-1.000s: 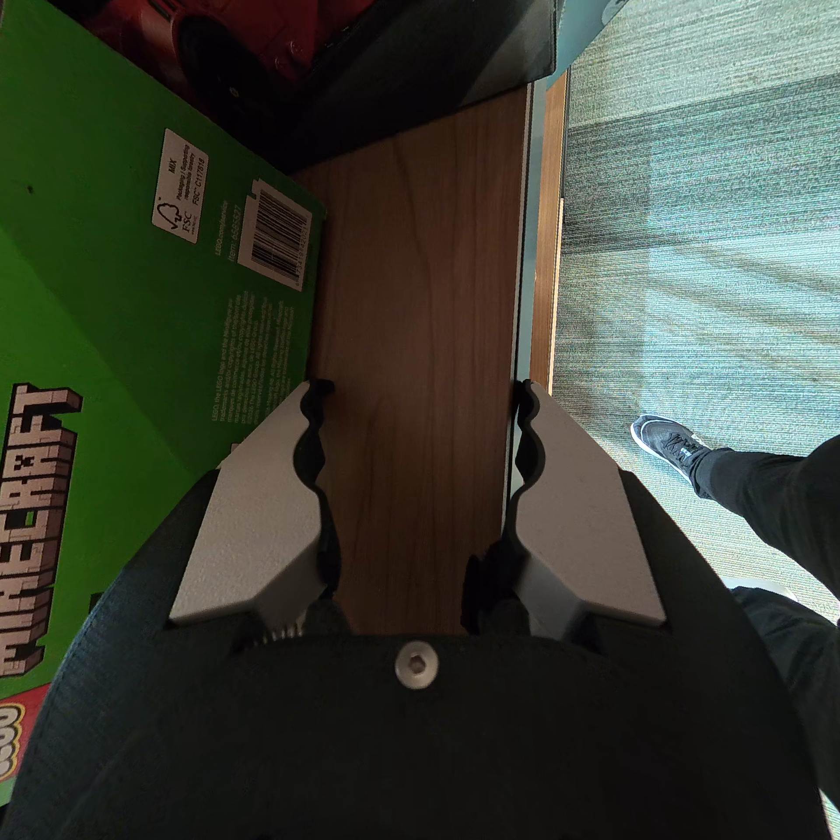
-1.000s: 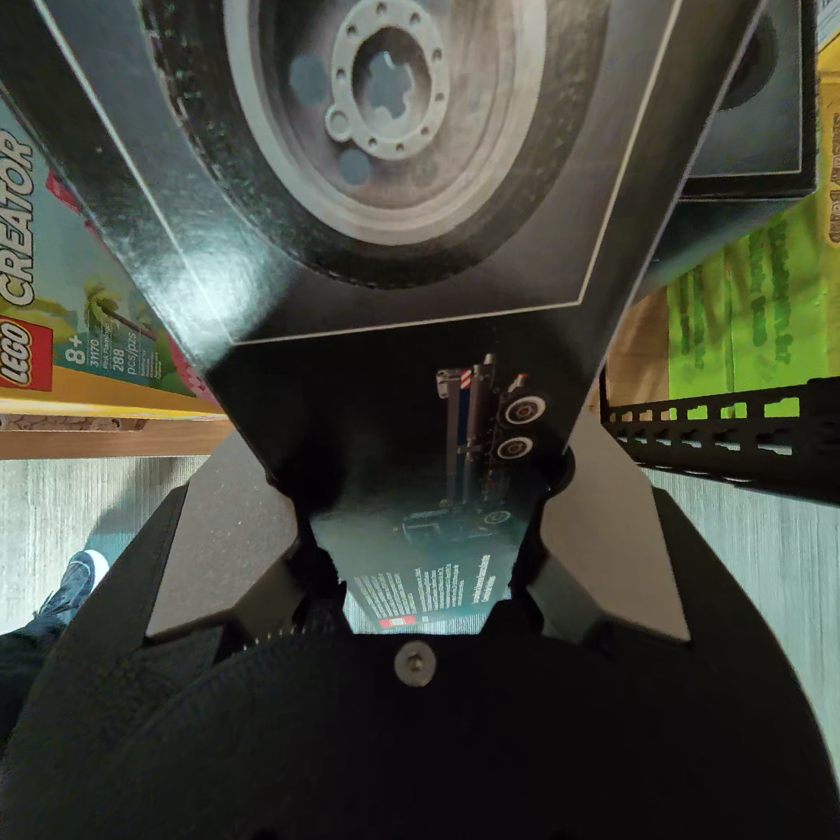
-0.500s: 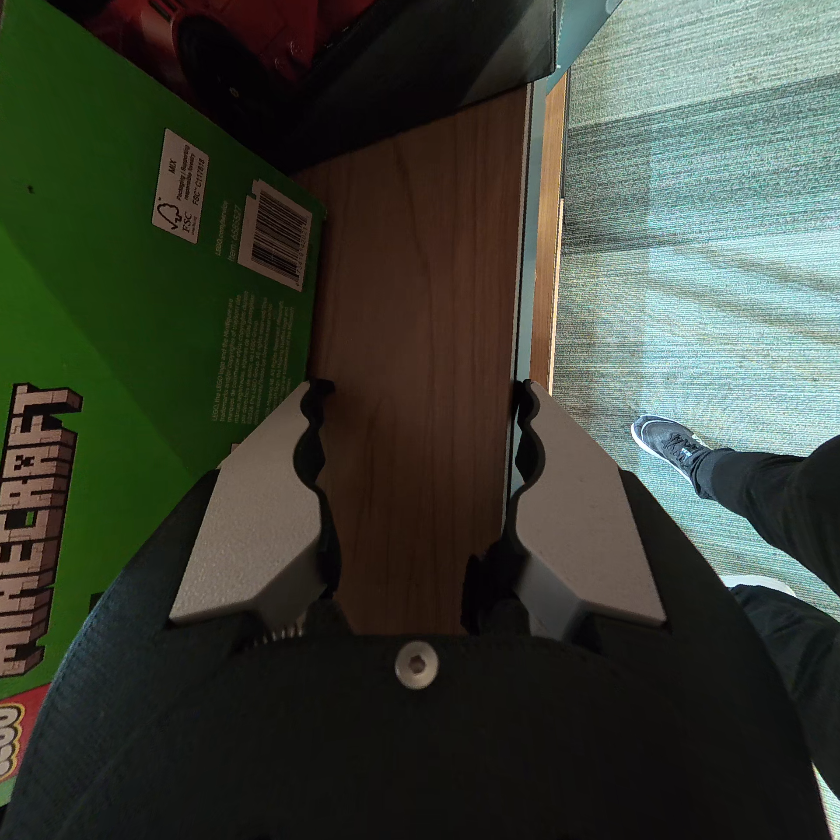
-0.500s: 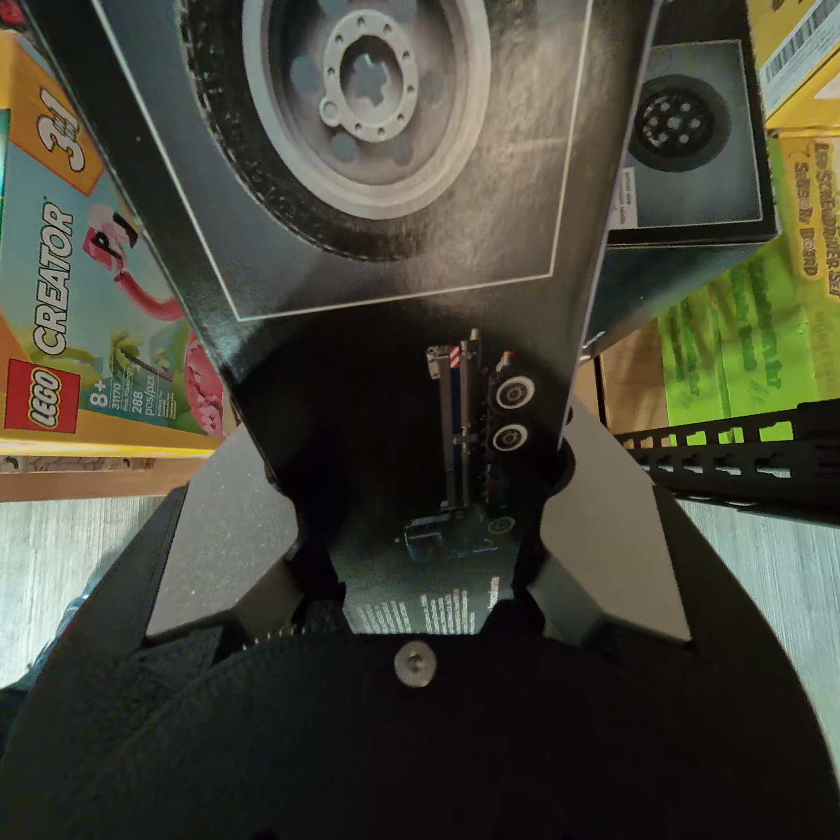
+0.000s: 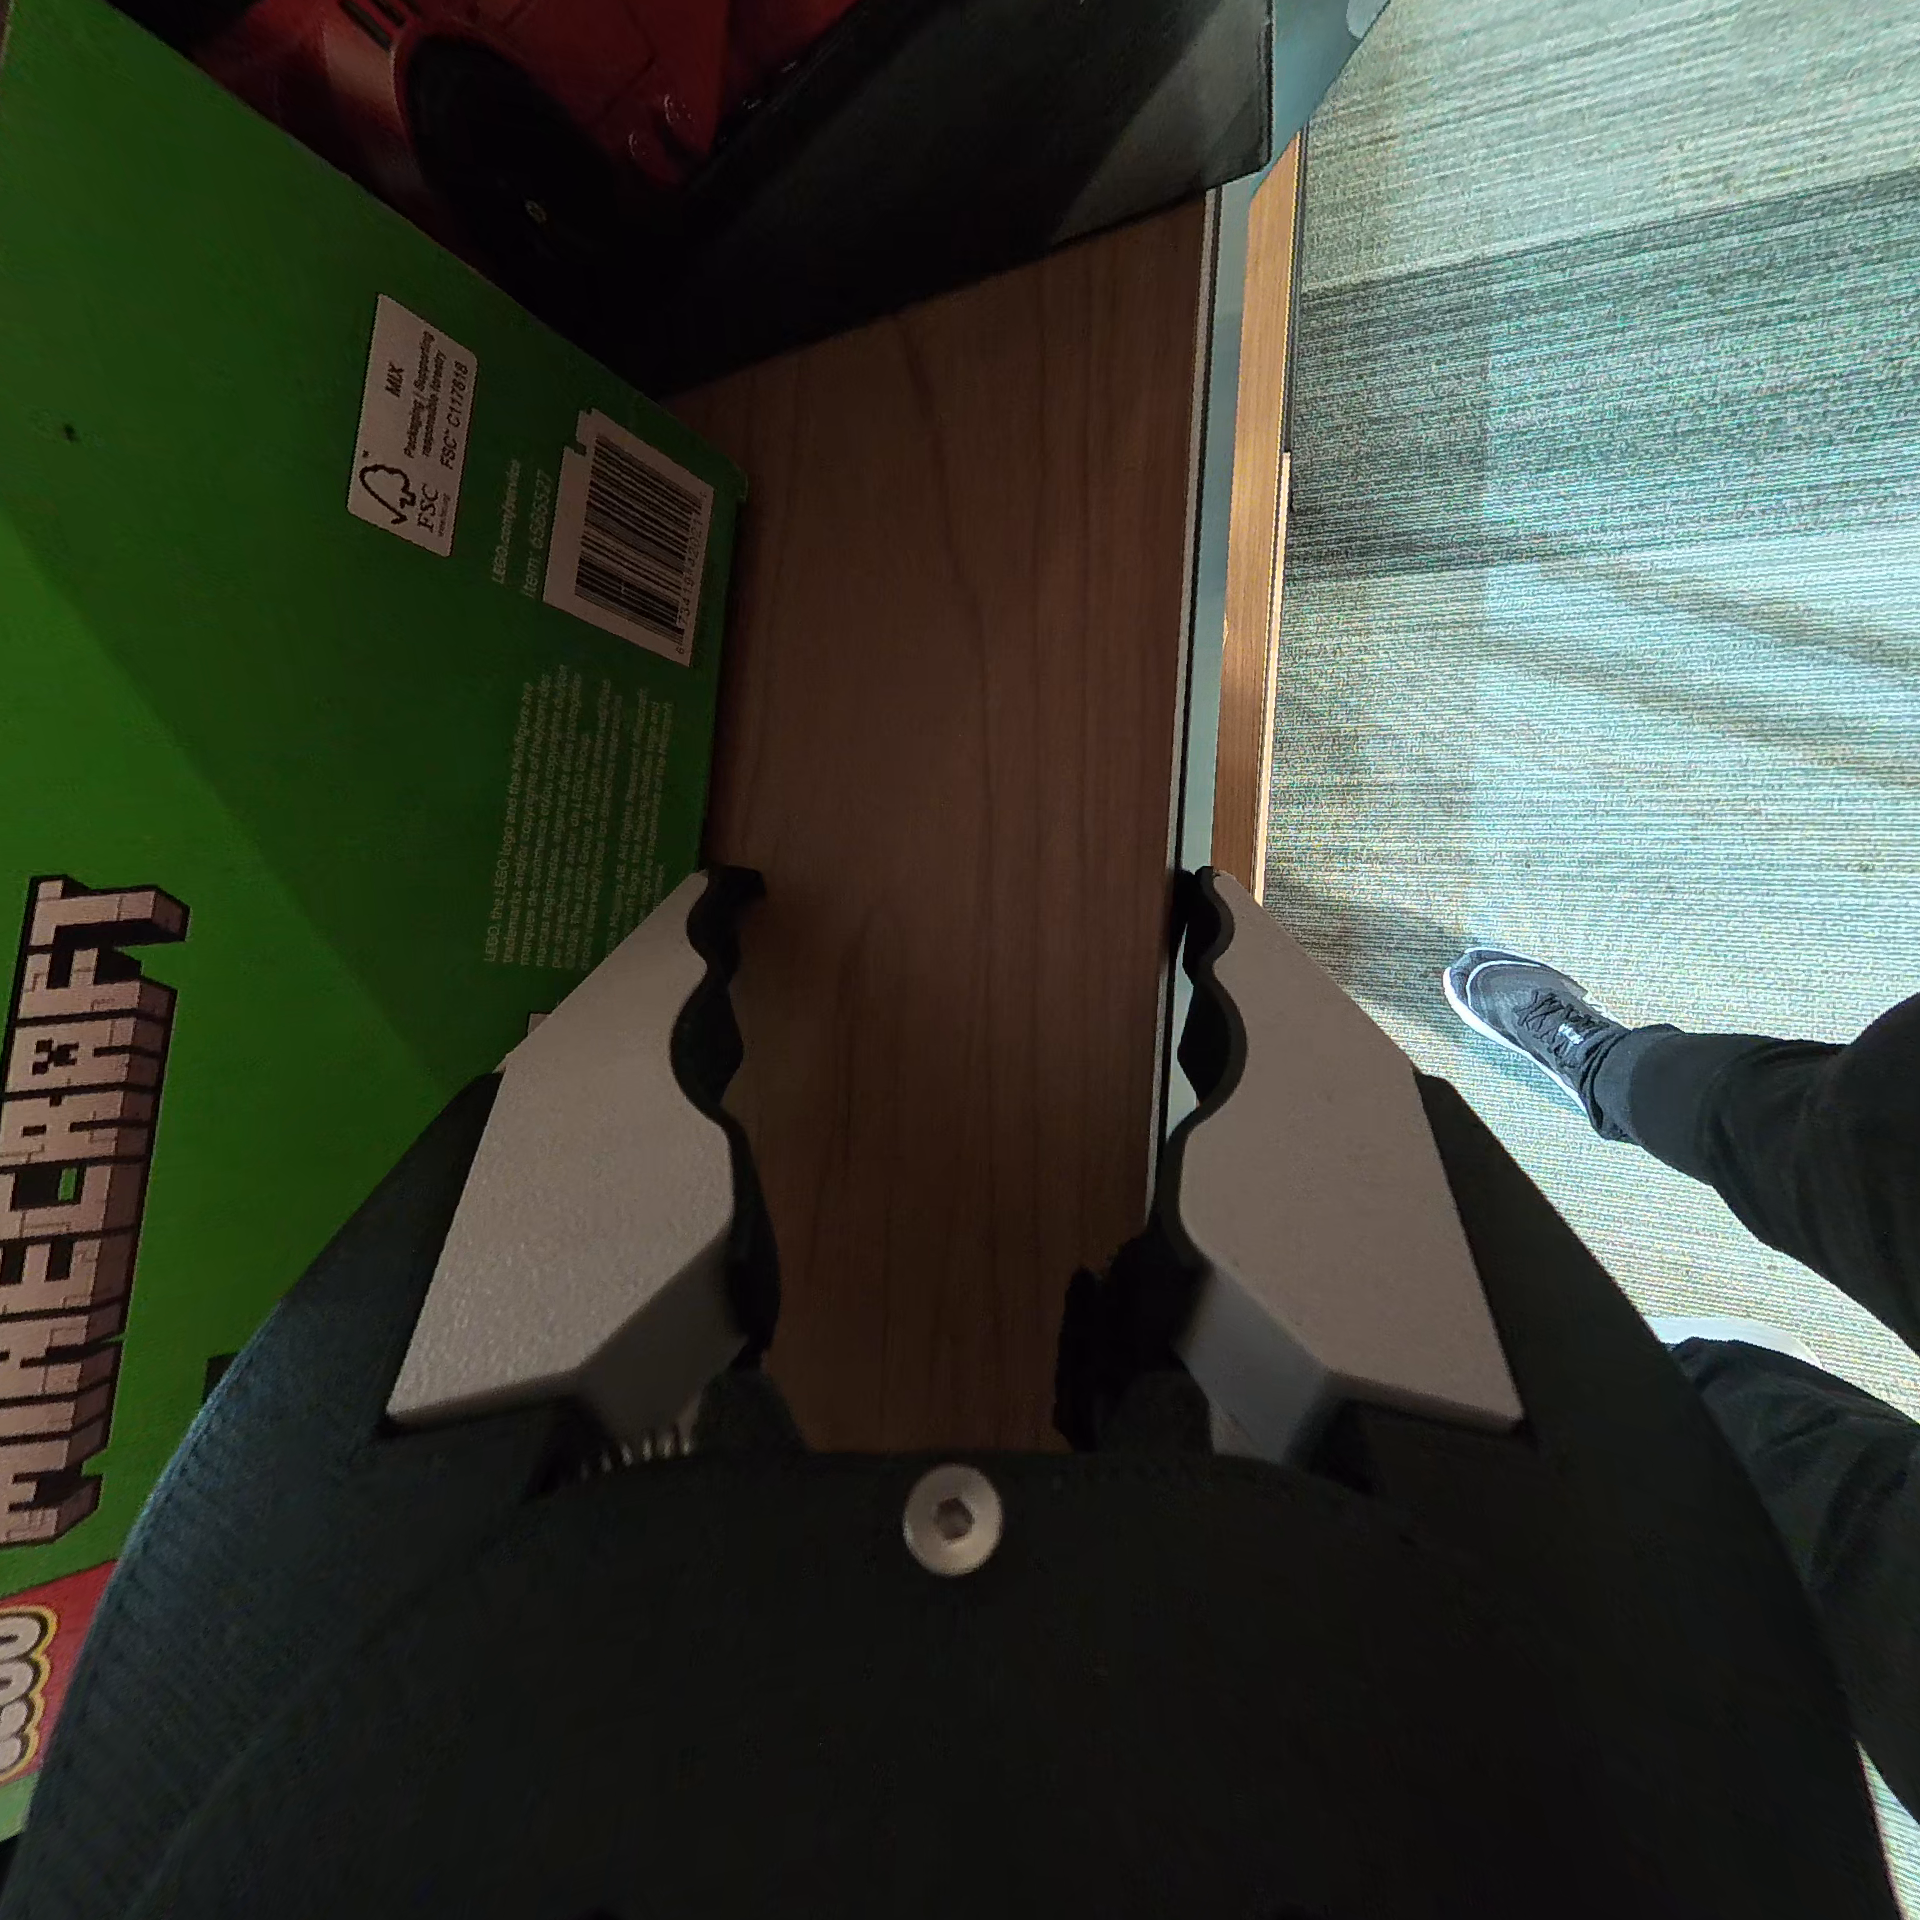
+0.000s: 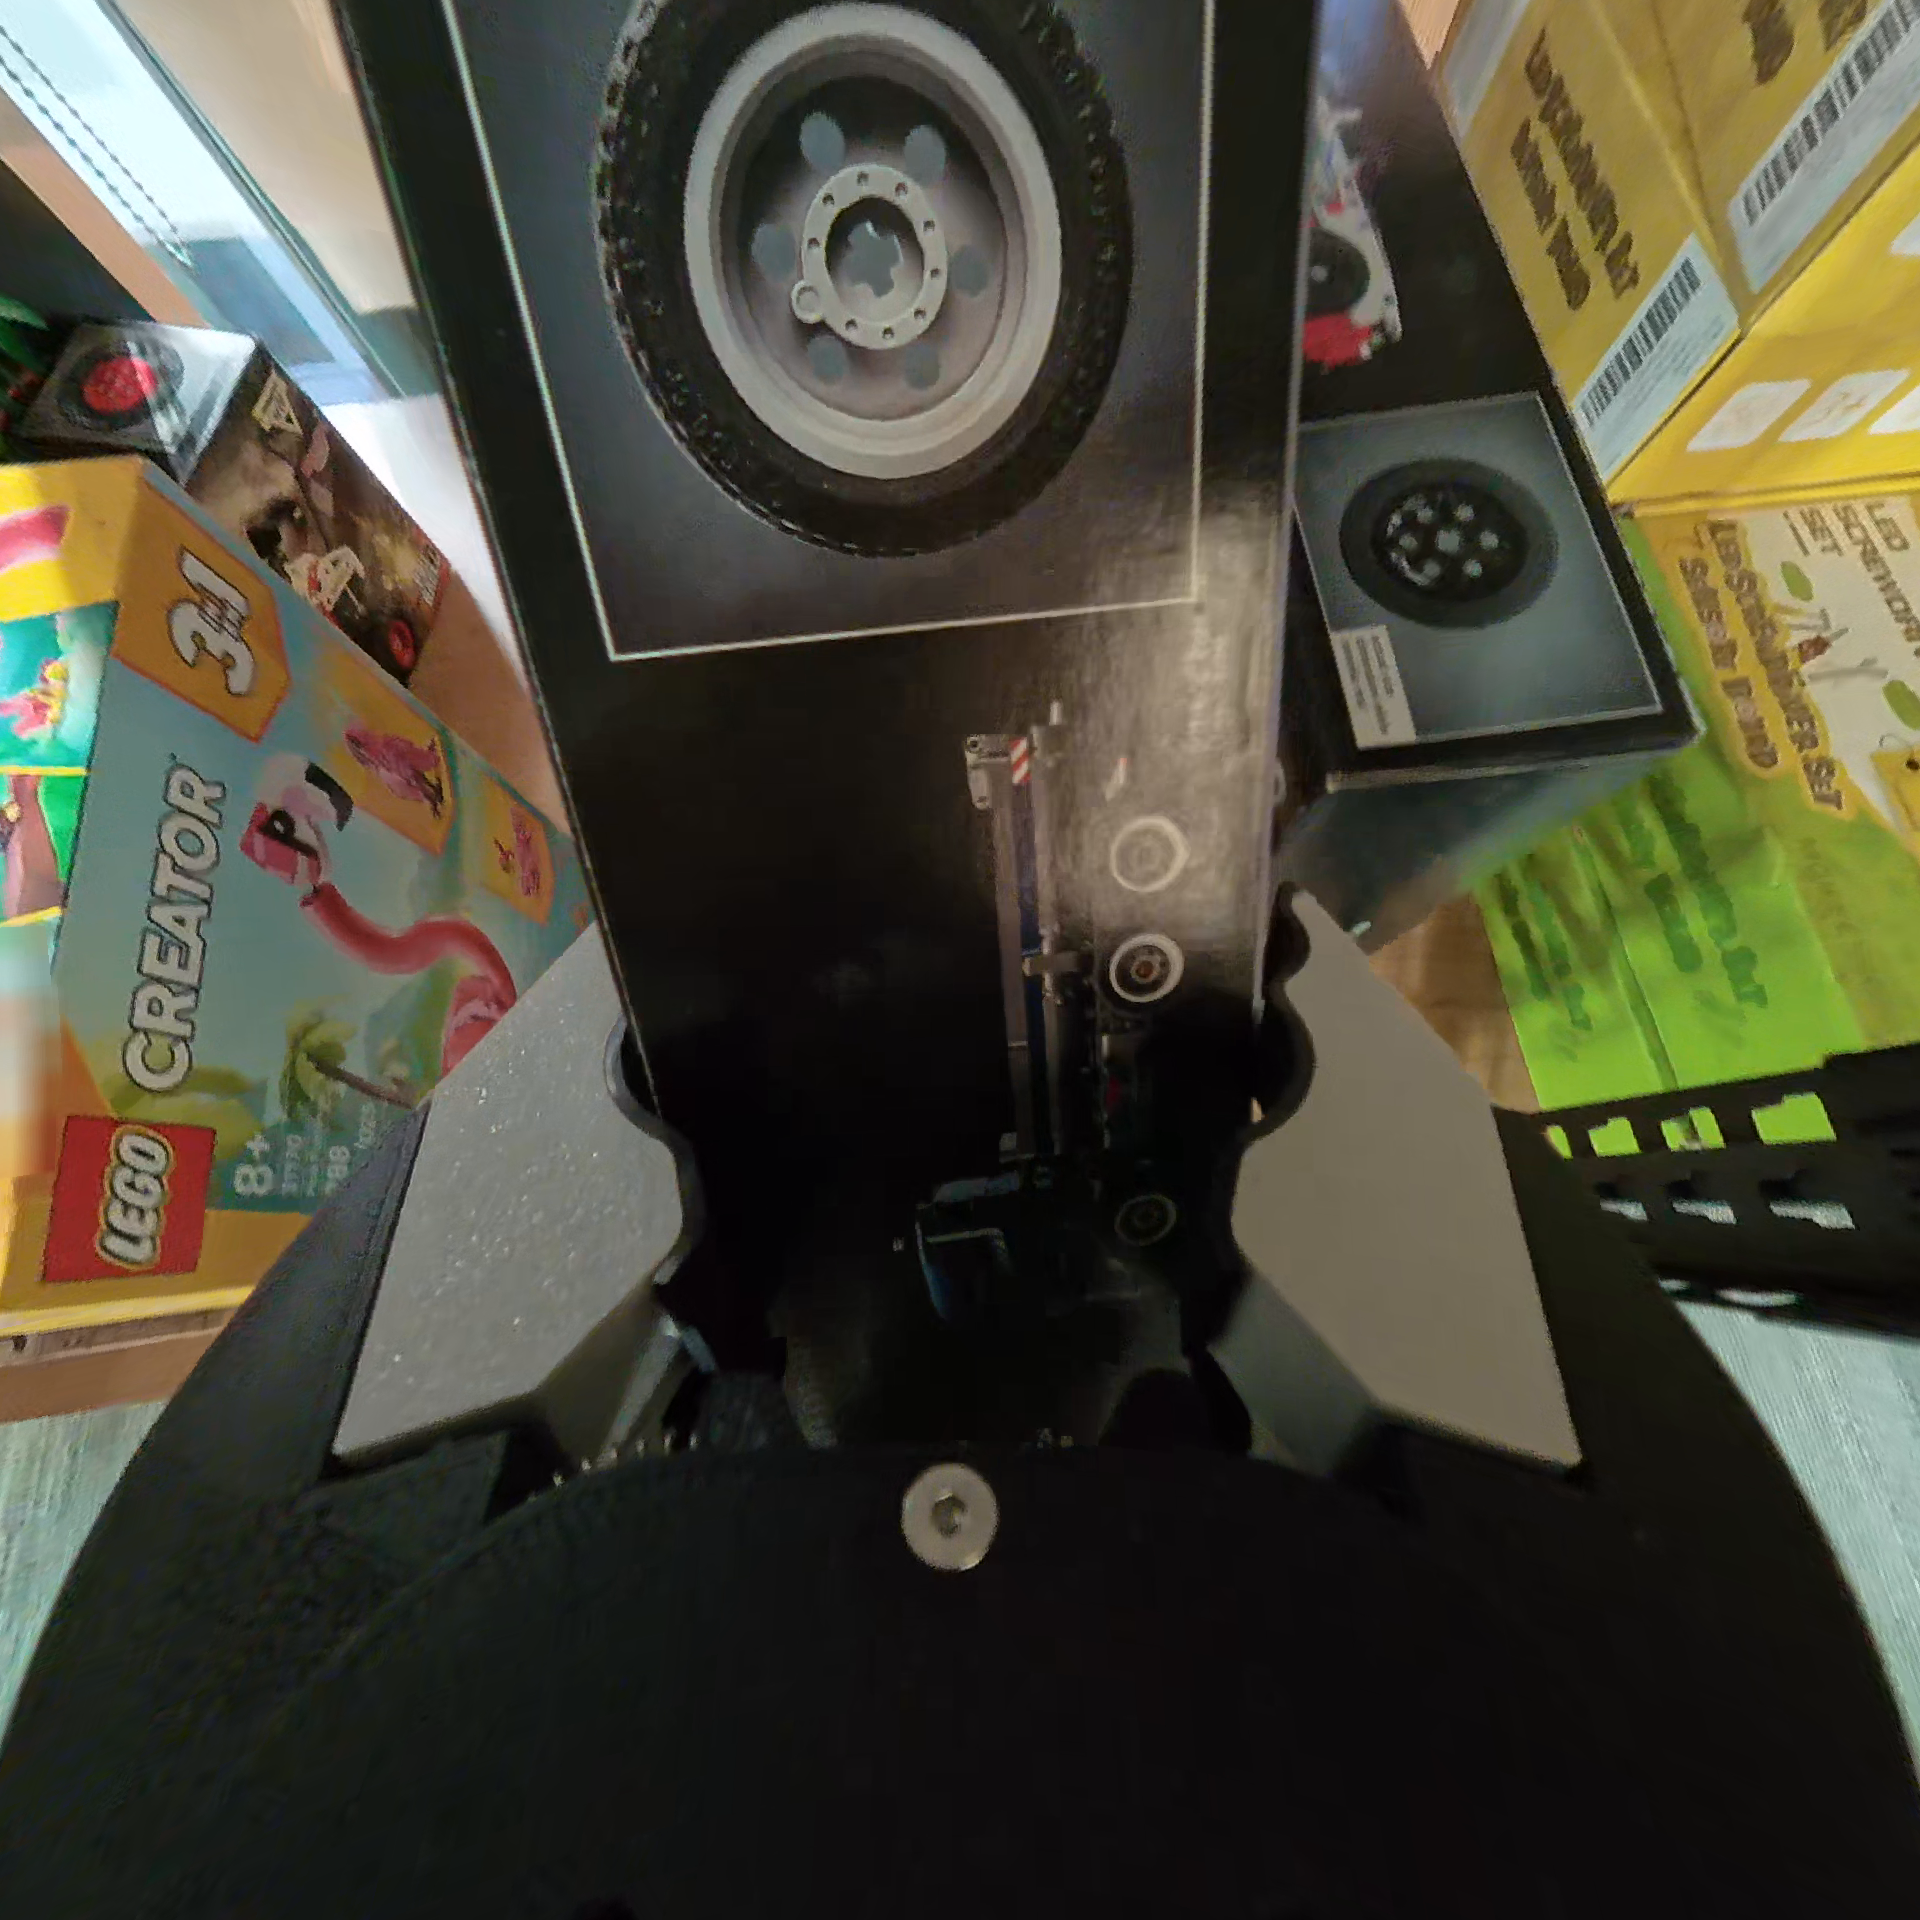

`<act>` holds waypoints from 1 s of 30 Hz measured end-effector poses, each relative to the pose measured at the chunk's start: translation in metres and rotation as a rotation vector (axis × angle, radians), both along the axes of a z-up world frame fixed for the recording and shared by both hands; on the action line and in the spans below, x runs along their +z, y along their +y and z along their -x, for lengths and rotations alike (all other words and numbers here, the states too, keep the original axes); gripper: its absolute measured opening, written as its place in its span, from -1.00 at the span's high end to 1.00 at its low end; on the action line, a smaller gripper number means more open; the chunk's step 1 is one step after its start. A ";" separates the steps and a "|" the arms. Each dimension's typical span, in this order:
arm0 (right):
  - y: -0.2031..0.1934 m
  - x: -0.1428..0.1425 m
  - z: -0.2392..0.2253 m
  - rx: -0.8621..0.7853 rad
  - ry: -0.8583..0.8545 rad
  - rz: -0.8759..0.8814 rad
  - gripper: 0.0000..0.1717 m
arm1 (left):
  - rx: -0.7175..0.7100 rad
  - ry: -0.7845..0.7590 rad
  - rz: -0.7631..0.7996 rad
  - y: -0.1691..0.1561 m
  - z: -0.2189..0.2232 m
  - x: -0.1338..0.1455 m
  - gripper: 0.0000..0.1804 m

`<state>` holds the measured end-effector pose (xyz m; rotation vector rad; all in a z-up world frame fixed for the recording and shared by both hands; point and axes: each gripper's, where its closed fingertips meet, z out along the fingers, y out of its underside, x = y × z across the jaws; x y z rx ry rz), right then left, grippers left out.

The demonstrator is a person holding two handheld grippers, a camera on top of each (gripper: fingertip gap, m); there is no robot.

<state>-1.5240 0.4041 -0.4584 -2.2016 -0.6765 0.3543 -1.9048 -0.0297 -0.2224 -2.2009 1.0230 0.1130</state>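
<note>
My right gripper point(image 6: 951, 987) is shut on a tall black box point(image 6: 894, 727) that bears a picture of a large grey wheel. Both grey fingers point(image 6: 520, 1195) press on its long sides, and the box stands straight out ahead of me. My left gripper point(image 5: 961, 894) is open and empty. It hangs over a bare strip of brown wooden surface point(image 5: 956, 623), with a big green box point(image 5: 260, 675) just to the left of its left finger and the surface's edge by its right finger.
Right view: a colourful flamingo box point(image 6: 208, 935) at left, a smaller black wheel box point(image 6: 1475, 623), yellow boxes point(image 6: 1662, 208), a green box point(image 6: 1714, 935) and a black lattice bar point(image 6: 1714, 1174) at right. Left view: a dark box with a red car point(image 5: 831, 125), carpet point(image 5: 1610, 520), a person's shoe point(image 5: 1527, 1013).
The right gripper has drawn back with the black box, which now sits straight between the fingers instead of skewed; more of the other boxes shows. The left gripper has not moved.
</note>
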 end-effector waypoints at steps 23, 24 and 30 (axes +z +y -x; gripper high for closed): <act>0.009 0.007 0.018 -0.015 0.198 -0.020 -0.13 | 0.005 0.000 0.001 0.000 0.000 0.000 0.05; 0.004 0.009 0.014 -0.019 0.217 -0.037 -0.16 | 0.005 0.000 0.001 0.000 0.000 0.000 0.05; -0.029 -0.030 0.003 -0.010 0.212 -0.053 -0.50 | 0.006 0.001 0.001 0.000 0.000 0.000 0.05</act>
